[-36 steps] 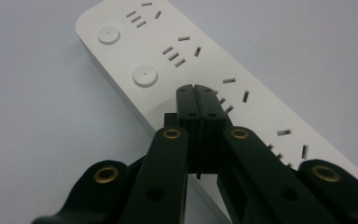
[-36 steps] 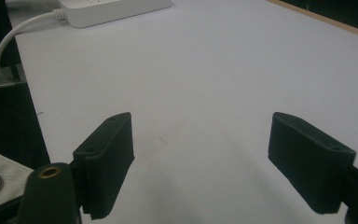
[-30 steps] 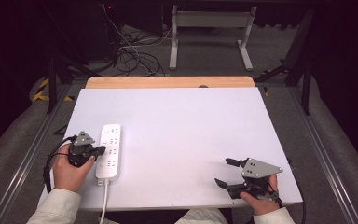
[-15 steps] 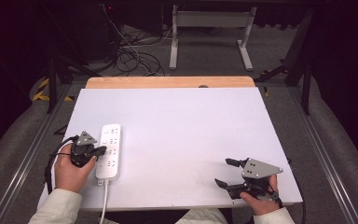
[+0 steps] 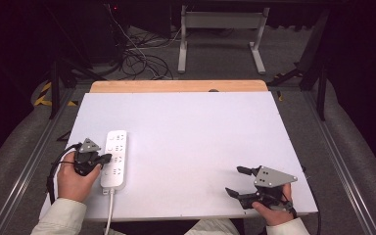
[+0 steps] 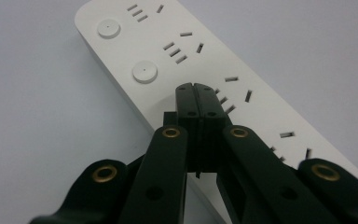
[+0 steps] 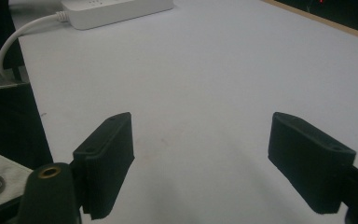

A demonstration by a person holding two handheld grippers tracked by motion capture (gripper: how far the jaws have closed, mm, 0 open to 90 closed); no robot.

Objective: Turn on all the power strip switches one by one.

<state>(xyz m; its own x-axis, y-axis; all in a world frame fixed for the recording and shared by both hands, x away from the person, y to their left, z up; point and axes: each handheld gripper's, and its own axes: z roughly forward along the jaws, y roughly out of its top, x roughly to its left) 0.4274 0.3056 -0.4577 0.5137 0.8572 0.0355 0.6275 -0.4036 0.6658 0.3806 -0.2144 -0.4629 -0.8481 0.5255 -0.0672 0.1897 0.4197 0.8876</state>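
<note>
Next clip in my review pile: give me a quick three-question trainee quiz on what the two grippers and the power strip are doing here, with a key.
1. True or false: the left gripper has its jaws pressed together, with its tips over the power strip.
2. Multiple choice: the right gripper is
A) shut on the strip's cable
B) open, with nothing between its jaws
C) shut on a plug
3. Fill in: the strip's white cable leaves from the end of the strip that is ____ the person.

Key
1. True. The left gripper view shows no gap between the jaws.
2. B. The right gripper view shows bare white table between them.
3. Nearest.
</note>
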